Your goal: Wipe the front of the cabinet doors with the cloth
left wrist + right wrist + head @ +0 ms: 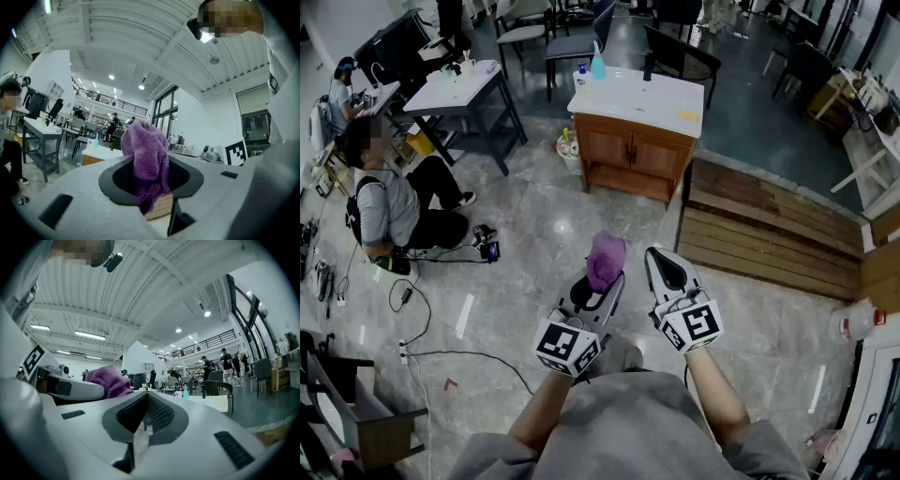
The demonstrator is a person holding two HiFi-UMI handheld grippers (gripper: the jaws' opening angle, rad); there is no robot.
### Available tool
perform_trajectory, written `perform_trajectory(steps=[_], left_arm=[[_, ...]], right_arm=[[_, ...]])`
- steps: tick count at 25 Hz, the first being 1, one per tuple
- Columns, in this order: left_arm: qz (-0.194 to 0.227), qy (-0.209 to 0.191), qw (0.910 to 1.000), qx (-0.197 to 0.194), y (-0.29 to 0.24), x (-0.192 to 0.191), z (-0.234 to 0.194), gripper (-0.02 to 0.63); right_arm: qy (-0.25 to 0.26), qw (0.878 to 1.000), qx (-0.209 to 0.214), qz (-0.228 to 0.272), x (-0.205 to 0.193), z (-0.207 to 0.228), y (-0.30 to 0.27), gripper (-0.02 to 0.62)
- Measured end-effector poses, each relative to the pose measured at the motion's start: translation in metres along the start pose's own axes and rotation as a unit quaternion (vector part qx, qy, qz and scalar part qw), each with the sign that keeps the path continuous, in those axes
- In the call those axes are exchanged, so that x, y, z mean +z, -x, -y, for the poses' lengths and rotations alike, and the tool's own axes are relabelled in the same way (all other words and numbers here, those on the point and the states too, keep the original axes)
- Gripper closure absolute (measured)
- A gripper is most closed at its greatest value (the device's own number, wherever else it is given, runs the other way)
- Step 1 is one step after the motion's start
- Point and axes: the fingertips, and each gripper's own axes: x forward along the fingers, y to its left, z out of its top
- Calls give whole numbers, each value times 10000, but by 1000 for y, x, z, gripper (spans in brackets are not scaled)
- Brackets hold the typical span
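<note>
Holding the cloth: the left gripper (151, 176) has its jaws pinched on a purple knitted cloth (147, 152). The cloth bunches up above the pads and a tail hangs below. A low pinch like this leaves a loose wad free for wiping.
Right gripper: the right gripper (146, 416) has its jaws brought together with nothing between them. It rides just beside the left one and looks spare for now.
Cloth and cabinet: the cloth is in the air, well apart from the brown wooden cabinet with a white top (647, 98), with bare floor between them.
Cabinet doors: the two wooden doors (633, 155) are closed and face the person, so their fronts can be reached straight on.
On the cabinet: a light blue bottle (598, 66) stands at its back left corner.
Beside the cabinet: a low platform of wooden planks (769, 234) lies to its right. A seated person (389, 211) is well off to its front left.
Stage: probably the approach, with no wiping begun.
Next move: likely carrying the cloth up to the doors and pressing the wad flat. The narrow pinch may slip under rubbing.
</note>
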Motion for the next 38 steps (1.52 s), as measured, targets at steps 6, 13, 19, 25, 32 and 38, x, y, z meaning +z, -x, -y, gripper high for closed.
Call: perform_trajectory(steps=[6, 13, 19, 25, 32, 38], left_arm=[[-5, 37, 9999, 155, -24, -6, 18, 463], [-66, -7, 9992, 394, -39, -12, 32, 462], [-233, 91, 9979, 598, -47, -26, 15, 459], [-263, 200, 9974, 637, -72, -30, -18, 459], [-332, 261, 9981, 459, -111, -28, -71, 459], [-427, 286, 9979, 392, -132, -29, -123, 459]], right_arm=[[-41, 10000, 58, 20, 1, 29, 15, 586], [-14, 9999, 77, 129, -2, 50, 28, 586], [-229, 9996, 171, -11, -21, 58, 19, 585], [-225, 9996, 147, -121, -33, 70, -9, 585], [-285, 9994, -93, -166, -38, 95, -64, 586], [-389, 9987, -244, -220, -48, 104, -112, 585]])
